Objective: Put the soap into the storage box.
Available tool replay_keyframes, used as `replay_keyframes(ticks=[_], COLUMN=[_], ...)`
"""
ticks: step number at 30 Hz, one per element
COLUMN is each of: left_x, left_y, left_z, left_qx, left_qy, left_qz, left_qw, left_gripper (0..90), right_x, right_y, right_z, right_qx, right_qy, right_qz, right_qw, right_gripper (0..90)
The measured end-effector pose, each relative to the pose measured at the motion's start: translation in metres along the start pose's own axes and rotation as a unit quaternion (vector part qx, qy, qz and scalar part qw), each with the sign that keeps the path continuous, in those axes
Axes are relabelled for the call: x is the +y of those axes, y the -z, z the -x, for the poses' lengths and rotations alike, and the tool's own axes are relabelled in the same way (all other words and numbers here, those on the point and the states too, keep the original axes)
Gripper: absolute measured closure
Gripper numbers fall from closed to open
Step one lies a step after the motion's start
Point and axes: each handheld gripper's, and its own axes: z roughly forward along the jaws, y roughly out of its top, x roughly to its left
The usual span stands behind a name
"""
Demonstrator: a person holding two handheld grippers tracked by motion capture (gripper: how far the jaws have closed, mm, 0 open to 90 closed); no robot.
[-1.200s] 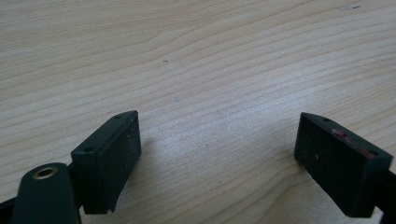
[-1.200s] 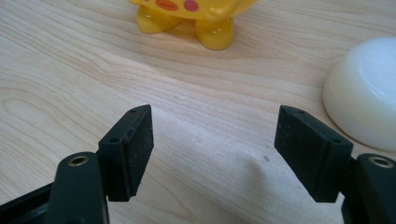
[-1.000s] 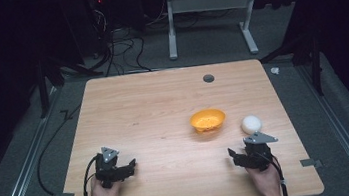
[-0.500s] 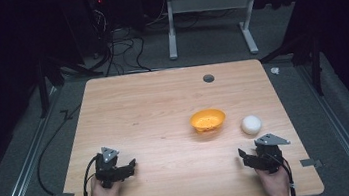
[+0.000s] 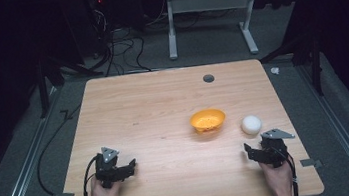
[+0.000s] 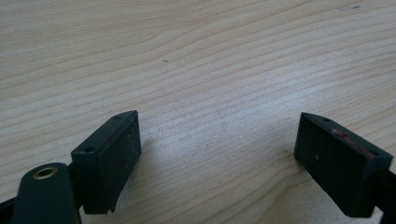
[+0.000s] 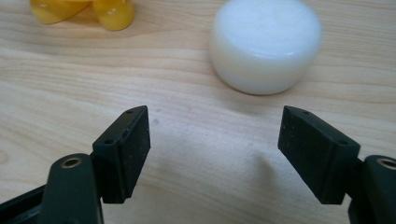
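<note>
White puck (image 7: 265, 44) flat on its round face, no long axis we can tell, near table's (image 5: 153, 105) right edge beside orange bowl (image 5: 208, 120), just ahead of right gripper (image 7: 215, 154), jaws just opening with nothing between, left gripper (image 6: 219, 163) jaws apart over bare wood, open tabletop beyond.

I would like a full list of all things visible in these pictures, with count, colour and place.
bowl: one, orange, right of the table's centre.
puck: one, white, just right of the bowl, ahead of the right gripper.
table: one, light wood, with a dark hole near its far edge.
cables: several, dark, on the floor beyond the table.
frame: one, grey, on the floor behind.
left gripper: black, near left corner, open, nothing between.
right gripper: black, near right corner, fingers have just been opening, nothing between.
</note>
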Motion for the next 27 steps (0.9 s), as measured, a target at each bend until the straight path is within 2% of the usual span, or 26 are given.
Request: replay_keyframes(ticks=[7,27], left_x=[0.000,0.000], left_y=[0.000,0.000], left_z=[0.000,0.000], left_qx=[0.000,0.000], left_qy=[0.000,0.000], left_qz=[0.000,0.000], left_qw=[1.0000,1.0000], left_gripper=[15.1,15.1], right_x=[0.009,0.039], right_y=[-0.007,-0.026], right_z=[0.008,0.012], right_qx=[-0.011,-0.018], right_qy=[-0.012,-0.017], right_qz=[-0.006,-0.014], right_qw=[0.9999,0.9996], right_gripper=[22.2,15.9])
